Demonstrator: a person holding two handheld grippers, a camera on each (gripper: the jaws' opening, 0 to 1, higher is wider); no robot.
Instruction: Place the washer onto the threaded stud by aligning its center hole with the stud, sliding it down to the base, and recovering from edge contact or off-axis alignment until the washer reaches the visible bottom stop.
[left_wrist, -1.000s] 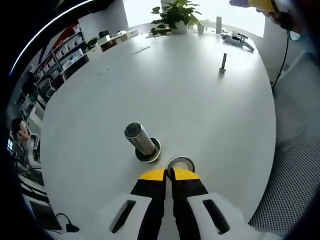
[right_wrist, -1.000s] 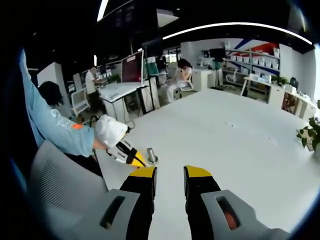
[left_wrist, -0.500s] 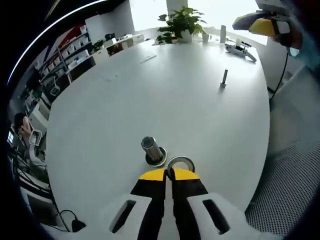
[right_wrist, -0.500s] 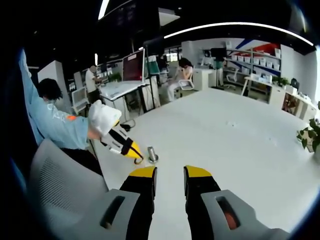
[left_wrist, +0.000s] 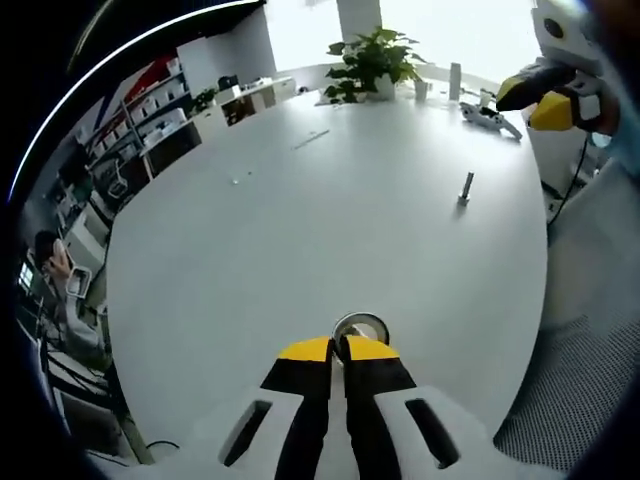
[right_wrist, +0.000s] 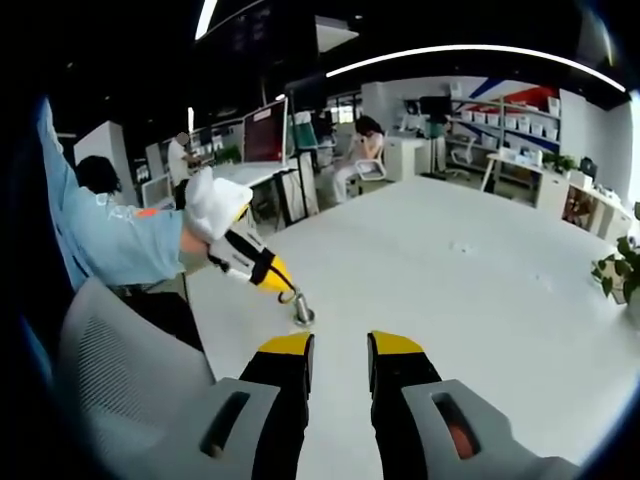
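My left gripper (left_wrist: 338, 348) is shut on a metal washer (left_wrist: 360, 327), which sticks out past the yellow fingertips over the white table (left_wrist: 300, 220). In the right gripper view, a gloved hand holds that left gripper (right_wrist: 268, 274) tilted down, and the washer (right_wrist: 288, 296) hangs just above the top of the short threaded stud (right_wrist: 302, 312), which stands upright on the table near its edge. My right gripper (right_wrist: 340, 346) is open with nothing between its fingers and hangs well back from the stud. It also appears as the right gripper (left_wrist: 545, 97) at the upper right of the left gripper view.
A second small upright post (left_wrist: 466, 188) stands on the far part of the table, with a potted plant (left_wrist: 376, 62) and a small grey device (left_wrist: 490, 115) beyond it. A mesh chair (right_wrist: 110, 370) sits by the table edge near the stud. People sit at desks (right_wrist: 240, 180) behind.
My left gripper has risen with the washer. The stud has slid out of the bottom of the left gripper view. In the right gripper view the washer now hangs above the stud instead of beside it.
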